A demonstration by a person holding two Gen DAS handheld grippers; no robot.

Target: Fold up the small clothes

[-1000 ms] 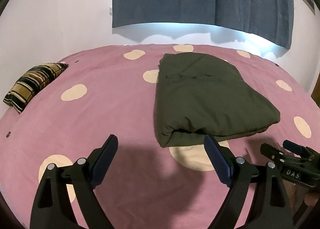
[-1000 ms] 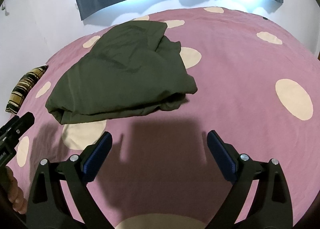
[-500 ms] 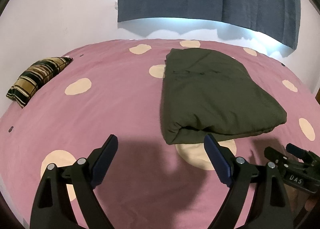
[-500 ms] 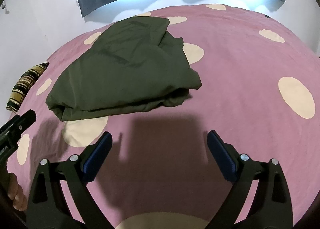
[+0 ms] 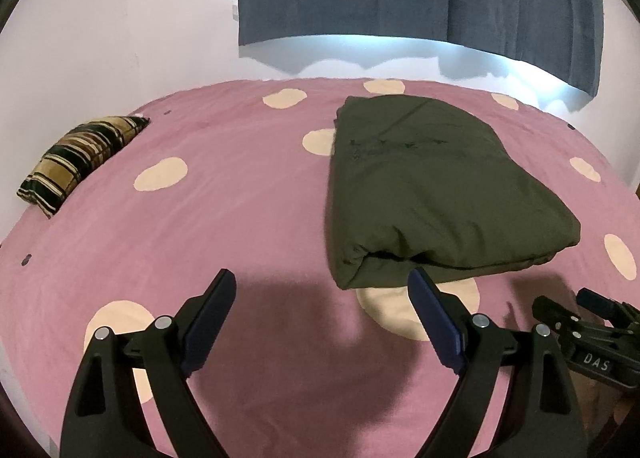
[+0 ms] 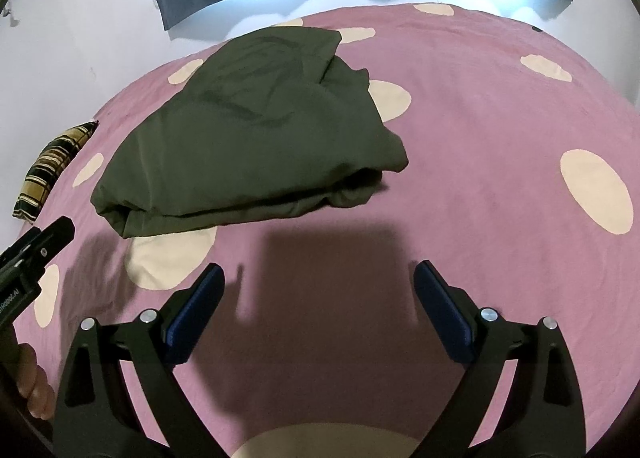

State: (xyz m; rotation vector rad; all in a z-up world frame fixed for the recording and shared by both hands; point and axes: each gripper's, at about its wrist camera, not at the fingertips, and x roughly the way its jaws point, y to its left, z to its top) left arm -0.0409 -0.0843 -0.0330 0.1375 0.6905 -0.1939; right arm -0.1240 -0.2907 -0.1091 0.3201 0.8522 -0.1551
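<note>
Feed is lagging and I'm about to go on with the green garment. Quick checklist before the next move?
1. Left gripper open, holding nothing: ok.
2. Right gripper open, holding nothing: ok.
3. Green garment lies on the pink bedspread, apart from both grippers: ok.
4. Fold tidy: not ok; the right corner is bunched with layers sticking out.
5. Striped pillow well apart from the garment: ok.
6. Further folding needed: cannot tell.
</note>
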